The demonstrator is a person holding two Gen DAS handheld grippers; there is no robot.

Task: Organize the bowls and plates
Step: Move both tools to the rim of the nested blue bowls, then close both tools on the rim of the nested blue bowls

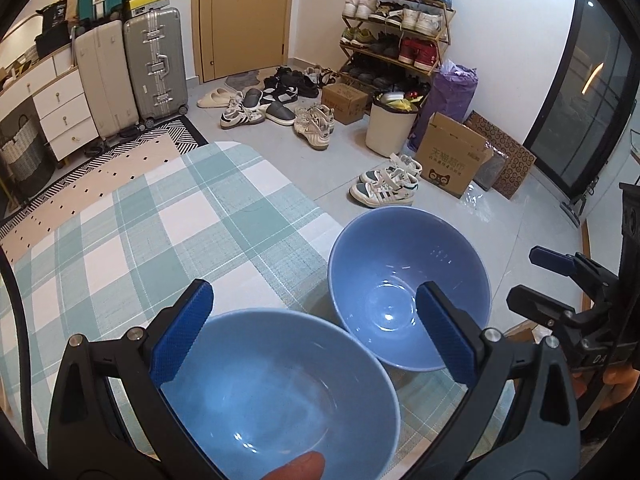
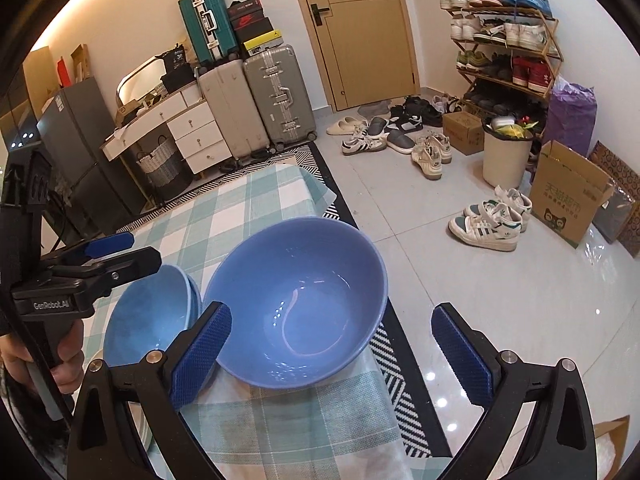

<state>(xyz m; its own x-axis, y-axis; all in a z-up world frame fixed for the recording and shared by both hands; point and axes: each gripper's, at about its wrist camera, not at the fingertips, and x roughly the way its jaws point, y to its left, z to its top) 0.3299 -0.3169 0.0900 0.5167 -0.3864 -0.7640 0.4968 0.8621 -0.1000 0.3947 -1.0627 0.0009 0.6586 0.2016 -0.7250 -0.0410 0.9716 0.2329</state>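
Note:
Two blue bowls sit side by side on the green-and-white checked tablecloth (image 1: 168,216). In the left wrist view, my left gripper (image 1: 316,336) is open, its fingers spread above the near bowl (image 1: 276,384). The far bowl (image 1: 404,276) stands to its right at the table's right edge. My right gripper (image 1: 536,280) shows at the right edge of that view, open. In the right wrist view, my right gripper (image 2: 332,356) is open just in front of the right bowl (image 2: 296,304). The left bowl (image 2: 152,320) looks like a stack of two, under my left gripper (image 2: 120,252).
The table's far corner (image 2: 296,176) and right edge drop to a tiled floor. Shoes (image 2: 488,224), a white bin (image 2: 506,156), a cardboard box (image 2: 568,196), a shoe rack (image 2: 508,52) and suitcases (image 2: 256,104) stand beyond. A patterned rug (image 2: 396,380) lies under the table.

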